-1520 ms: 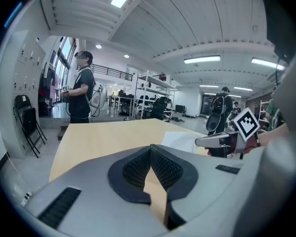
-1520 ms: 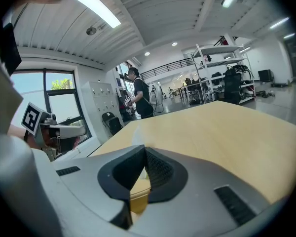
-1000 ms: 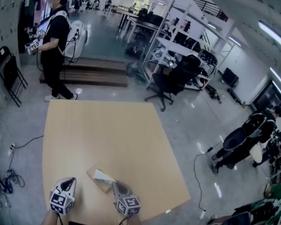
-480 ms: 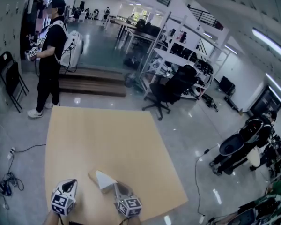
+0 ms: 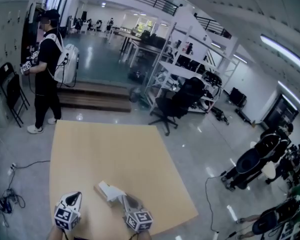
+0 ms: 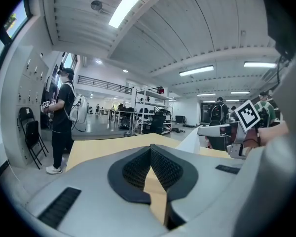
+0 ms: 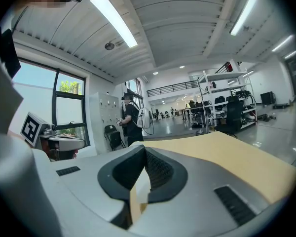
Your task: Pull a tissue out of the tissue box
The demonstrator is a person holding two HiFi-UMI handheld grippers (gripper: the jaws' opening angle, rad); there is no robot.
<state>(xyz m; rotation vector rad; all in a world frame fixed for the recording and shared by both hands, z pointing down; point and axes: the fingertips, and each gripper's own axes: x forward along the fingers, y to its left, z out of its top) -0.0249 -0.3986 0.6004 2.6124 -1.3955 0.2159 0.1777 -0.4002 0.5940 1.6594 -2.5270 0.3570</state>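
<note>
On the tan table (image 5: pixel 105 149) lies a small tan tissue box (image 5: pixel 100 188) near the front edge. A white tissue (image 5: pixel 115 194) runs from its top up to my right gripper (image 5: pixel 124 198). This gripper is shut on the tissue; in the right gripper view a white strip of tissue (image 7: pixel 139 185) shows pinched between the dark pads below the tip of the right gripper (image 7: pixel 144 152). My left gripper (image 5: pixel 76 195) is to the left of the box, apart from it, shut with nothing in it. In the left gripper view the left gripper (image 6: pixel 150 149) has the raised tissue (image 6: pixel 190 141) to its right.
A person in black with a white backpack (image 5: pixel 44 69) stands beyond the table's far left corner, beside a folding chair (image 5: pixel 10 91). Office chairs (image 5: pixel 177 101) and metal shelving (image 5: pixel 190 59) stand behind the table. Strollers (image 5: pixel 252 164) are on the floor at right, cables (image 5: pixel 5 199) at left.
Both grippers have risen a little. The right one has drawn the tissue further up out of the box. The person in the background has stepped left.
</note>
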